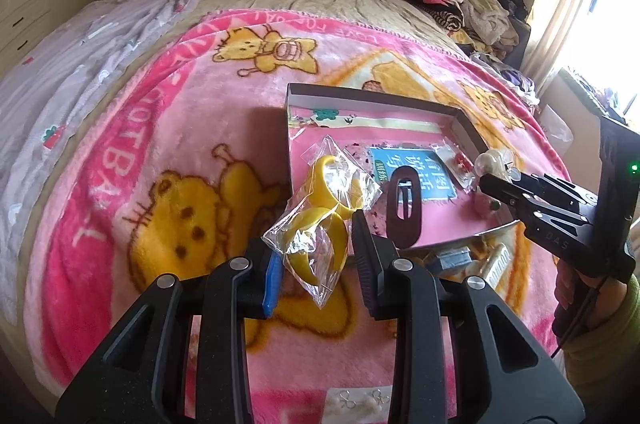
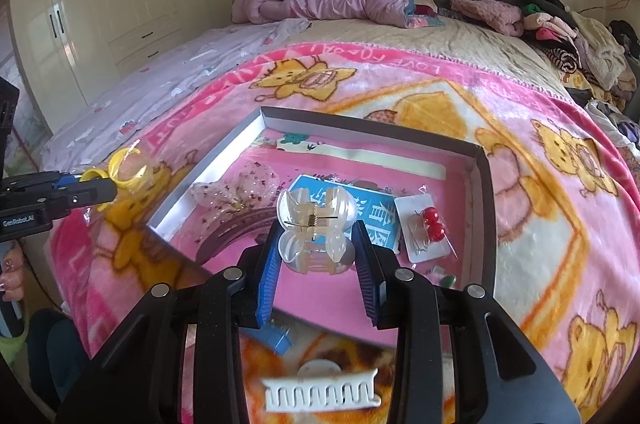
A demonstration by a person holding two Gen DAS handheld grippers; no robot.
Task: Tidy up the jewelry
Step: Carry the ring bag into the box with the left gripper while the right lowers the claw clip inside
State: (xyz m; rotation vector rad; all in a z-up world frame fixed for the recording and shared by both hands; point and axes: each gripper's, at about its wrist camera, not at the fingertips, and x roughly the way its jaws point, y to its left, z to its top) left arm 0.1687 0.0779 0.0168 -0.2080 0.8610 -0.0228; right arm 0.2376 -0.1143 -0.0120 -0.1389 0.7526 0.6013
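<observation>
Right wrist view: right gripper (image 2: 316, 244) clamps a translucent pearly claw hair clip (image 2: 316, 228) over the grey-walled shallow cardboard box (image 2: 478, 208), release likely next; left gripper (image 1: 316, 256) grips clear-bagged yellow plastic rings (image 1: 320, 224) near its left edge.

Both grippers (image 1: 316, 256) (image 2: 318, 256) clamped — angled down

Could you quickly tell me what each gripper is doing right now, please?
Left gripper: shut on bagged yellow rings.
Right gripper: shut on clear claw clip.
</observation>
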